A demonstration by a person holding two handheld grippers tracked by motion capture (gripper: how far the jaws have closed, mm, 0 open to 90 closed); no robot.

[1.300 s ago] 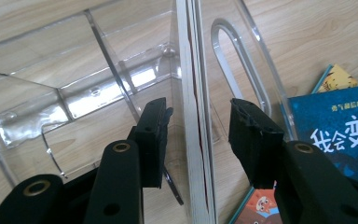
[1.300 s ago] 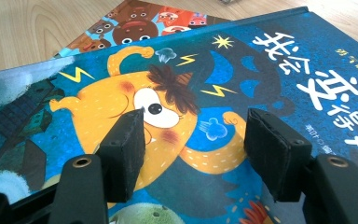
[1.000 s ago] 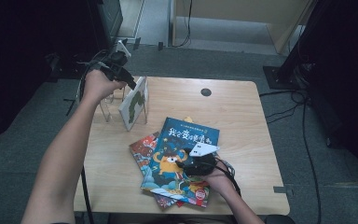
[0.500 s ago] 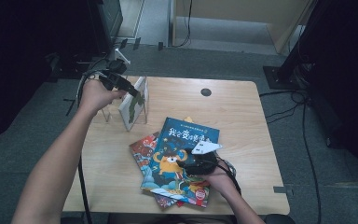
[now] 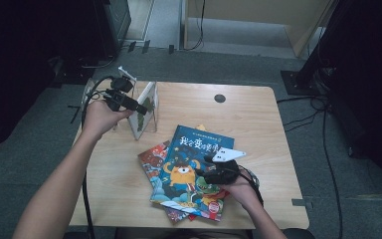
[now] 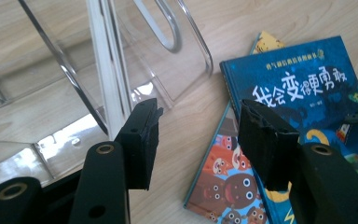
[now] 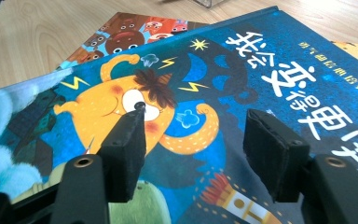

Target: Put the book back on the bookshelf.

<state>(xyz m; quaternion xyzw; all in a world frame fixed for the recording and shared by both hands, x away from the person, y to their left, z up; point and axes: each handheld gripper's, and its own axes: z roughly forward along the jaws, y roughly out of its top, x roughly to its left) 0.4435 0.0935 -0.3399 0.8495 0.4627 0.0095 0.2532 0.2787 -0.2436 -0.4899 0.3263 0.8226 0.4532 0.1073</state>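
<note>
Left side first: I'm holding my left gripper [image 5: 140,106] up at the clear acrylic book stand [image 5: 146,110] near the table's [image 5: 258,119] far-left corner. A thin book [image 6: 106,70] is standing upright in that stand, just beside my left jaw in the left gripper view. Jaws there are spread wide, nothing between them, not gripping anything; whether the left jaw is touching the stand wall I can't tell.

Risk here, my guess: the stand is light and sitting close to the table edge, so a nudge from the open jaws could be sliding it or tipping the upright book over. The clear walls are also hard to judge, so I could be clipping a divider.

Middle: a stack of picture books is lying flat, fanned out. The blue monster book [image 5: 191,172] is on top, the orange-red character book [image 5: 154,158] is poking out beneath it on the left.

Right side: my right gripper [image 5: 208,175] is hovering low over the blue monster book's cover, jaws wide apart and empty, pads above the cover art in the right gripper view. Contact with the cover I can't confirm.

Risk, judging only: the cover is flat and glossy, so pinching from above would be slipping; going for the edge could be grabbing the book below too or shoving the whole stack toward the near table edge.
</note>
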